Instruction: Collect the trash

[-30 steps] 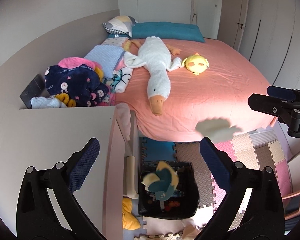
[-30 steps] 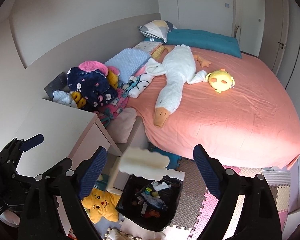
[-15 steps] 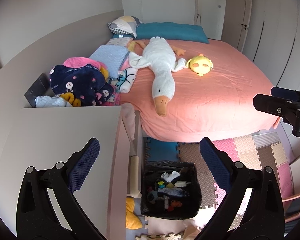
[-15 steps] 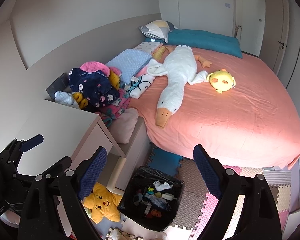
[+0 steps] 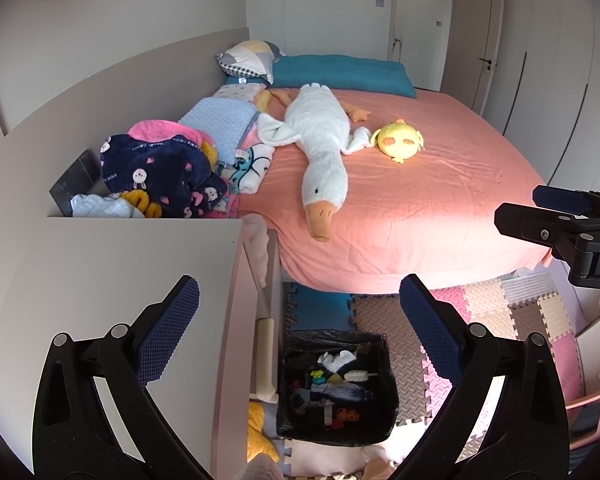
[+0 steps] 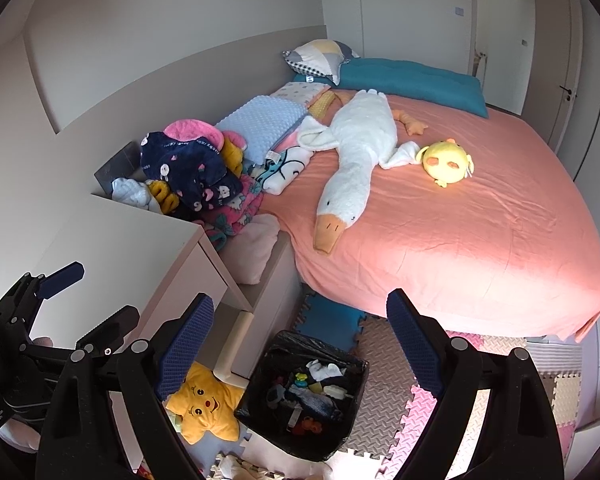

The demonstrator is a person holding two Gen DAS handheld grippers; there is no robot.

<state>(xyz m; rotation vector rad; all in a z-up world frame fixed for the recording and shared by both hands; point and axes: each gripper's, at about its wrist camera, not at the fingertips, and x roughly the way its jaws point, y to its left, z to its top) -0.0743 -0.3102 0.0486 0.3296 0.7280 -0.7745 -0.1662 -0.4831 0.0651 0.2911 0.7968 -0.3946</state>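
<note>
Left gripper (image 5: 298,322): black frame, blue textured pads, jaws spread wide, nothing between them. Right gripper (image 6: 300,330): same build, jaws also wide apart and empty. In the left wrist view the right gripper shows at the right edge; in the right wrist view the left one sits at lower left.

Trash: black plastic-lined bin (image 5: 386,396) at bottom centre of both views, on the floor between the pads' line of sight, holding mixed scraps (image 6: 312,390) – white crumpled pieces, small coloured bits, dark fabric-like stuff. Bin stands on interlocking foam floor mats (image 5: 496,312) in pink, beige, grey and blue.

Just left of the bin: yellow star-shaped plush with a face (image 6: 202,410) on the floor, beside a pale beige cabinet (image 5: 112,272) filling lower left.

Beyond: bed with salmon-pink sheet (image 6: 480,232). On it, a long white plush goose with orange bill (image 5: 320,148), a round yellow plush chick (image 5: 398,144) to its right, a heap of navy, pink and light-blue blankets (image 6: 196,172) at left. Teal bolster (image 5: 340,70) and patterned pillow (image 5: 250,58) at the far end, wardrobe doors (image 6: 548,60) behind.
</note>
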